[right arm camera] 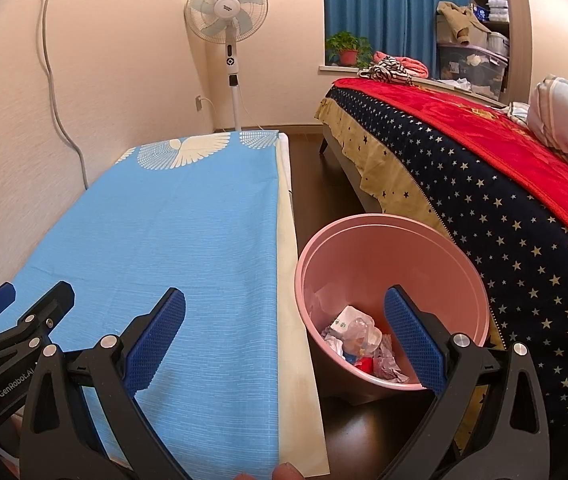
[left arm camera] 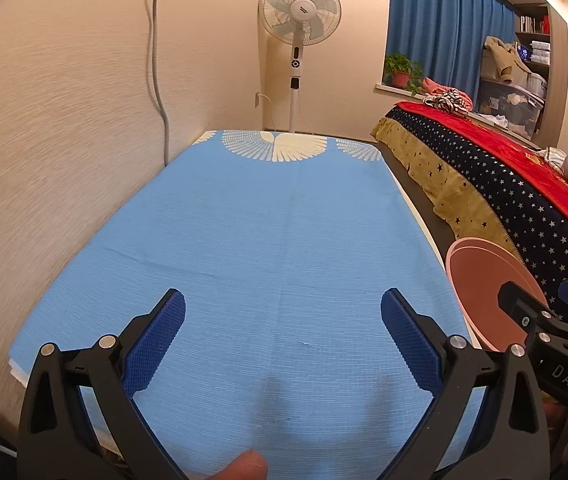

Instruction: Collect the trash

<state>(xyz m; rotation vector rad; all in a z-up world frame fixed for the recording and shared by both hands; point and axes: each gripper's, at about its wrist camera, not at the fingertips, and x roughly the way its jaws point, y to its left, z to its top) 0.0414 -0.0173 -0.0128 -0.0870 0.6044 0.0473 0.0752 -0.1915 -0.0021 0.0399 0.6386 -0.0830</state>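
From the left wrist view, the left gripper (left arm camera: 283, 334) is hanging over the blue cloth (left arm camera: 244, 240) on the table with its jaws spread wide and nothing between them. The cloth looks totally bare here, no scraps, no wrappers, just the white bird print at the far end. Off to the right you can catch the rim of the pink bin (left arm camera: 479, 276) down by the bed (left arm camera: 503, 184), and the other tool poking in at the edge.

Right wrist view tells more. The right gripper (right arm camera: 284, 334) is also wide open and empty, sitting over the table edge with one finger over the cloth and the other in front of the pink bin (right arm camera: 391, 248). The trash (right arm camera: 363, 340) is down in the bottom of that bin: crumpled paper, some clear plastic, a bit of red something. The bin stands on the dark floor between the table and the bed.

So my read: pretty much done. Everything I can spot is already binned and the tabletop shows nothing left. There could be bits outside the frames, can't say. Fan (right arm camera: 226, 8) in the corner is just a bystander.
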